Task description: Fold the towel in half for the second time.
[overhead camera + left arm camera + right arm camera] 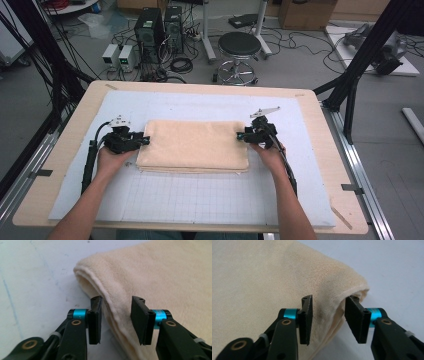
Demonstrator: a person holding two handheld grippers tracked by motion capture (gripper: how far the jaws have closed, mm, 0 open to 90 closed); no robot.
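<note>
A folded cream towel [192, 145] lies in the middle of the white gridded mat [200, 200]. My left gripper [147, 140] is at the towel's left edge, held in a hand. In the left gripper view that gripper [117, 302] stands open, its jaws astride the towel's [162, 277] rolled edge with gaps on both sides. My right gripper [239, 135] is at the towel's right edge. In the right gripper view it [328, 300] is open too, with the folded edge of the towel [262, 277] between the jaws and one jaw beside the fold's opening.
The mat lies on a wooden table [70, 135]. Black frame posts [360, 60] stand by the table's right and left back corners. Beyond the far edge, on the floor, are a round stool [239, 47], computer towers [150, 27] and cables.
</note>
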